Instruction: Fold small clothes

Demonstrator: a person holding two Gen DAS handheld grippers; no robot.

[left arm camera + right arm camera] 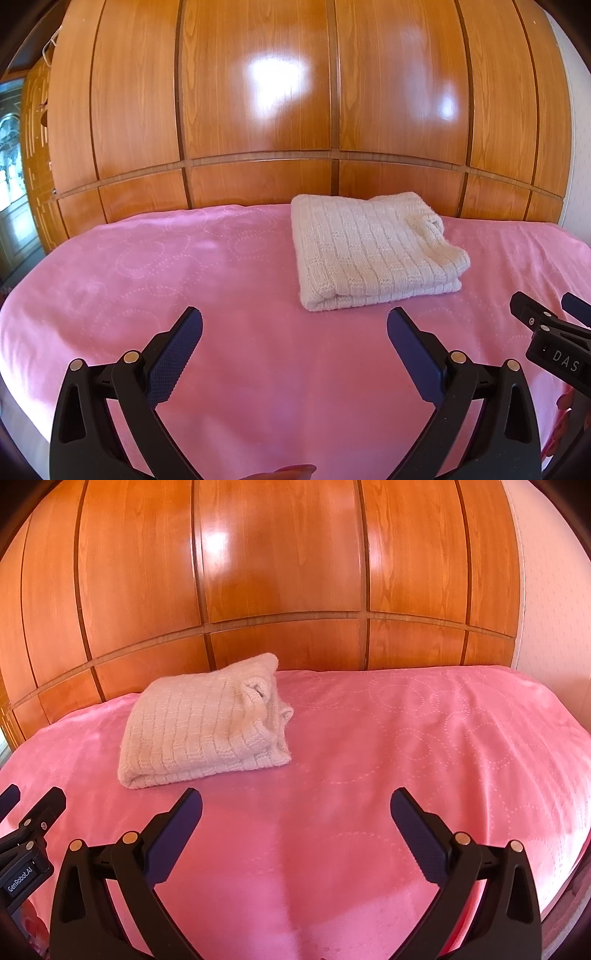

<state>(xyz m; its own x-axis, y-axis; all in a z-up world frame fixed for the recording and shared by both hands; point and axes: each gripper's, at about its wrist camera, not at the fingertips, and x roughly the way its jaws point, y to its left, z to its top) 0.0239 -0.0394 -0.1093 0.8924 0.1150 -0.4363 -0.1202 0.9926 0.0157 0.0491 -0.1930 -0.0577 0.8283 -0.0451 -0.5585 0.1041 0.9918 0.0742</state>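
Sweater (373,251): one, cream ribbed knit, already folded into a compact rectangle with a rolled cuff or collar bunched at its right side. Lies flat on the pink bedspread (184,266), toward the far edge near the wardrobe (258,92). No other garment visible in either view.

Left gripper (294,328): jaws spread wide, nothing between them, hovering over bare bedspread on the near side of the sweater, apart from it. Two fingers (181,350) with dark blue textured pads.

Right gripper (296,808): also spread wide, empty, over bare pink fabric. In the right wrist view the sweater (207,723) sits ahead and to its left, not touching. Two fingers (417,830), same blue pads.

Each gripper shows at the edge of the other's camera: right gripper (550,336) at the right rim of the left view, left gripper (29,823) at the left rim of the right view. They sit side by side, near each other.

Bedspread (406,738): one, pink, stitched dotted circle pattern, mostly smooth.

Wardrobe (280,554): one glossy wooden panelled front behind the bed, window glare reflected on it.
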